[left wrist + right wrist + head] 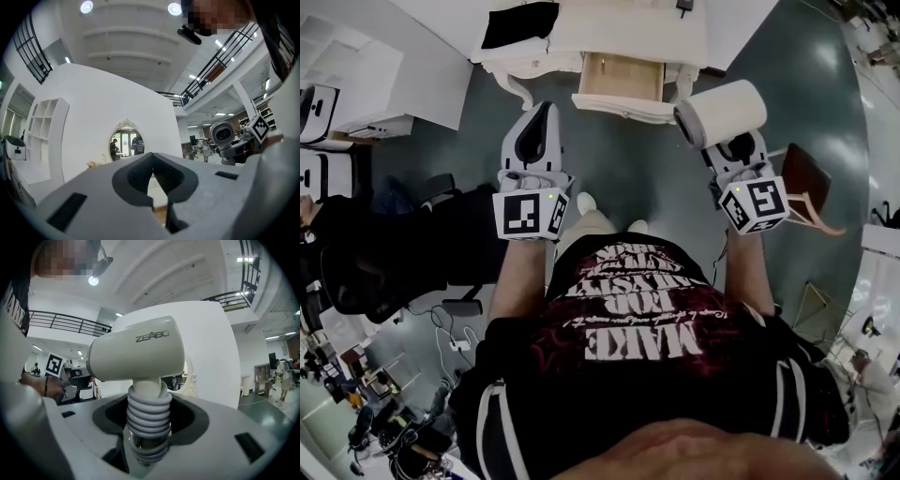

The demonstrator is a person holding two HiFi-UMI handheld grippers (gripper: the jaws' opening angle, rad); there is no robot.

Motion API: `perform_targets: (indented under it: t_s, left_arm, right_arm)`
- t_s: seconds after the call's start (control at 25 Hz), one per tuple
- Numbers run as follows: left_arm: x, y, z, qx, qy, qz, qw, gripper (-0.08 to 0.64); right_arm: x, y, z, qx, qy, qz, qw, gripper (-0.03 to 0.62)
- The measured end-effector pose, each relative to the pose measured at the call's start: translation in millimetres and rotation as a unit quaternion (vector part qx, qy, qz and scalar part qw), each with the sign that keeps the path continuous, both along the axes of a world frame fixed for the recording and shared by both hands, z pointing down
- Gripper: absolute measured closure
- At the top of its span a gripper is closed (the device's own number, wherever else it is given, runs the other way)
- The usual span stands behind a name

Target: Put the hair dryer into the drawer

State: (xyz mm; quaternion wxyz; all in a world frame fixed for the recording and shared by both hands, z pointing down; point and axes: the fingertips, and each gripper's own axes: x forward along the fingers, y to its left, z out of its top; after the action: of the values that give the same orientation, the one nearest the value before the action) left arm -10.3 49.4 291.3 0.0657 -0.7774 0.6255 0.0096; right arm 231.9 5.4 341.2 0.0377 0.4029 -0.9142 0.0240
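Clamped in the right gripper [737,150] [149,430] by its handle: a cream hair dryer [722,112] [136,350], barrel lying crosswise above the gripper. Wound round that handle, right where the jaws press on it from both sides, a grey coiled cord [149,416]. Jaws spread wide to take the wrapped handle. Held in the air over the dark floor [628,173], just in front of the drawer [622,77] and not inside it. Pulled out from the front of a white desk [628,28], that drawer, with its wooden inside showing. Off to the left, at about the same height and well apart from the dryer, the left gripper [540,117] [152,164], closed, jaw tips together and nothing between them. Beyond those closed jaws in the left gripper view, a white wall with an oval mirror [125,140] in an ornate frame.
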Motion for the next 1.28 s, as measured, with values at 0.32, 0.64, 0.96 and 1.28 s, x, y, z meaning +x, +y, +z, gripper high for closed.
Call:
perform_targets:
  t_s: [0.32,0.64,0.96,1.28]
  left_arm:
    - [-8,-18,7,0.000,-0.001,0.014,0.9999,0.557]
    - [-9,-62,10,0.007,-0.013,0.040,0.9991,0.558]
    - [-20,-111,3,0.010,-0.017,0.063,0.9978,0.557]
    - [-44,-145,12,-0.001,-0.013,0.060,0.9981,0.557]
  right_arm:
    - [-5,-9,4,0.005,0.011,0.018,1.000,0.354]
    - [-6,-36,-3,0.012,0.019,0.047,0.999,0.354]
    - [-17,-77,-17,0.012,0.015,0.060,0.998,0.354]
    - [-38,-112,-17,-0.004,0.006,0.053,0.999,0.354]
